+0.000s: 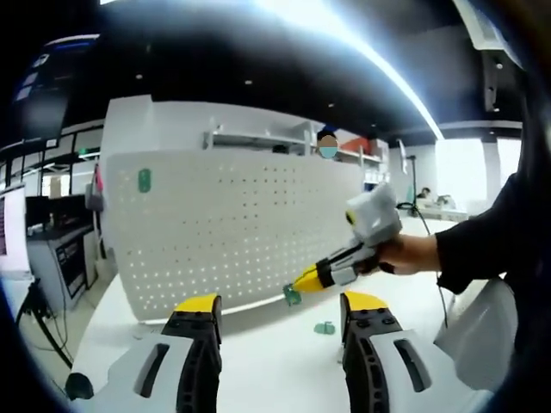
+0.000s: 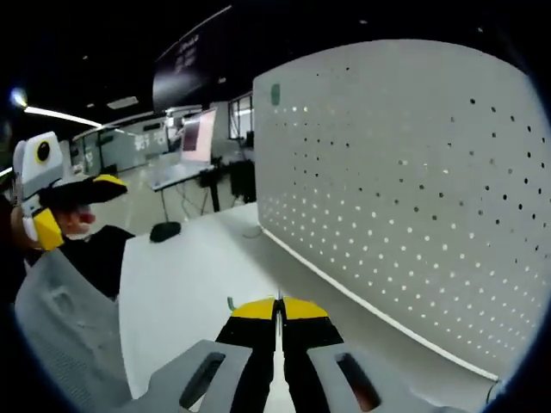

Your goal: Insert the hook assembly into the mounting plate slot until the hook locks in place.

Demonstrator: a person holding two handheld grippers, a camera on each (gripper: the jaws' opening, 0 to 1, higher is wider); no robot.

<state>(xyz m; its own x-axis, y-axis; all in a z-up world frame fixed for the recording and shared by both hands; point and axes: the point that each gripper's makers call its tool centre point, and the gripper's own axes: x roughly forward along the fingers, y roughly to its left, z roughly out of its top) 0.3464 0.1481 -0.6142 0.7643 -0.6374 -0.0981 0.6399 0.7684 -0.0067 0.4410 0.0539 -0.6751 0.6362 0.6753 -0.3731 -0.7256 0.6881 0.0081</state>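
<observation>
Seemingly light, rigid plastic, the green hook sits pinched in the right gripper at the pegboard's foot, best held by its body, while the left gripper stands open above the white desk.

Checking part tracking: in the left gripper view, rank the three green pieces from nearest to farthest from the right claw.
1. held green hook, at the tip of the right claw, by the bottom edge of the pegboard.
2. loose green piece, lying on the table just below the tip.
3. mounted green piece, upper left on the pegboard, far across the panel.
</observation>
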